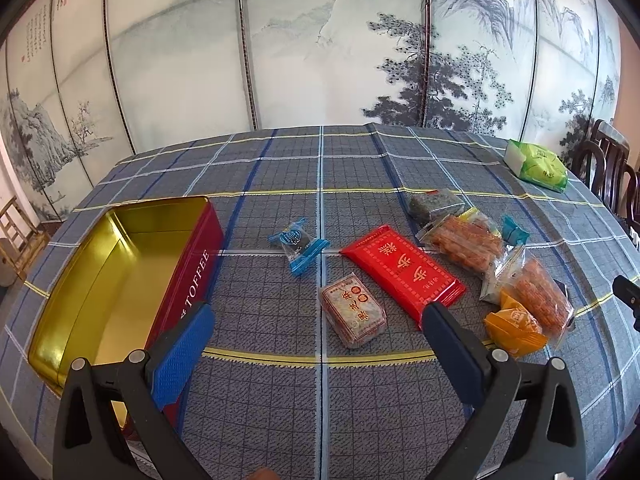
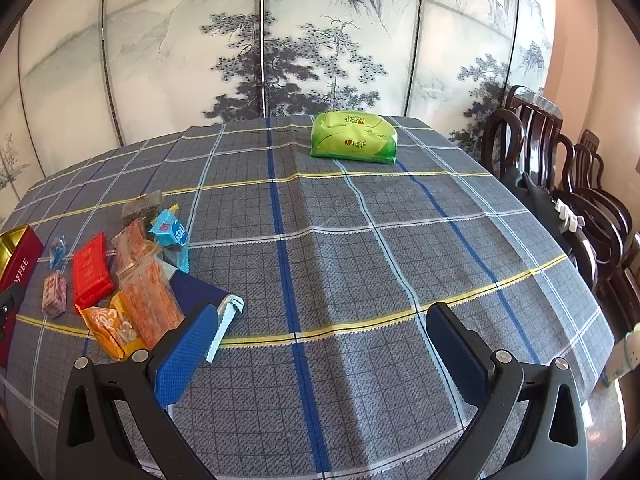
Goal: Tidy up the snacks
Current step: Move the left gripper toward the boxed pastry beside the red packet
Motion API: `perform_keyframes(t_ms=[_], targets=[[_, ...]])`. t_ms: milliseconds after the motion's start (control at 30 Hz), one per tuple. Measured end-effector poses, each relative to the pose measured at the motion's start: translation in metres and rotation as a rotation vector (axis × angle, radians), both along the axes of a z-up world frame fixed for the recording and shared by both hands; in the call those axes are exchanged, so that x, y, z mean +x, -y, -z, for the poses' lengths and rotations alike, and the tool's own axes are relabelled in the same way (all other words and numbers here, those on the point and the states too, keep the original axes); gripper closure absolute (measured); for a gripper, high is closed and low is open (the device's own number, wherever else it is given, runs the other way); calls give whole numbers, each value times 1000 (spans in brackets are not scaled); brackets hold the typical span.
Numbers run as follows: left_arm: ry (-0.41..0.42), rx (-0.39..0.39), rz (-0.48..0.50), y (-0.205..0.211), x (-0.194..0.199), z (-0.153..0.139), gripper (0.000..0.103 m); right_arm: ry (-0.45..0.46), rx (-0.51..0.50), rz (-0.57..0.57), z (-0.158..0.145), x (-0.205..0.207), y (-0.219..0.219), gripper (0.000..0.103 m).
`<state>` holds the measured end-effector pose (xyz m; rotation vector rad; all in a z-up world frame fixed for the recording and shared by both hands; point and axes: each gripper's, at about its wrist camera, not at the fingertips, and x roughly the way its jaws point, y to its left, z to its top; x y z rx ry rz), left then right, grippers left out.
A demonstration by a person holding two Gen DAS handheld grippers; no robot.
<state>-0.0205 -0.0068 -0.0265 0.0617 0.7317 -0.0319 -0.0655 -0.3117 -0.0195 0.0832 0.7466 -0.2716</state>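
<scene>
An open red toffee tin (image 1: 120,264) with a gold inside lies empty at the left of the table; its end shows in the right wrist view (image 2: 18,260). Snacks lie loose to its right: a blue-wrapped candy (image 1: 298,244), a brown block (image 1: 354,316), a red flat pack (image 1: 404,270), clear packs of orange sticks (image 1: 468,242), an orange pack (image 1: 514,328) and a dark green pack (image 1: 434,202). My left gripper (image 1: 320,320) is open above the brown block. My right gripper (image 2: 324,324) is open and empty over bare cloth, right of the snack pile (image 2: 136,280).
A green tissue pack (image 2: 354,136) lies at the far side of the table, also in the left wrist view (image 1: 536,164). Dark wooden chairs (image 2: 560,168) stand along the right edge. A painted folding screen (image 1: 280,48) stands behind the table. The checked cloth (image 2: 360,260) covers the table.
</scene>
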Motion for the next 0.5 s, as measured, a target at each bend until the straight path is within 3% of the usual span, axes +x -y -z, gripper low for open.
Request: perform_keyframes(t_ms=[333,500], targets=[[-18,-18,3,0,0,1,0,-6,2,-15,2,-1,-6,0],[-25,-69,50,-4,3,3,0,-9,8,-25,4,-1,-9,0]])
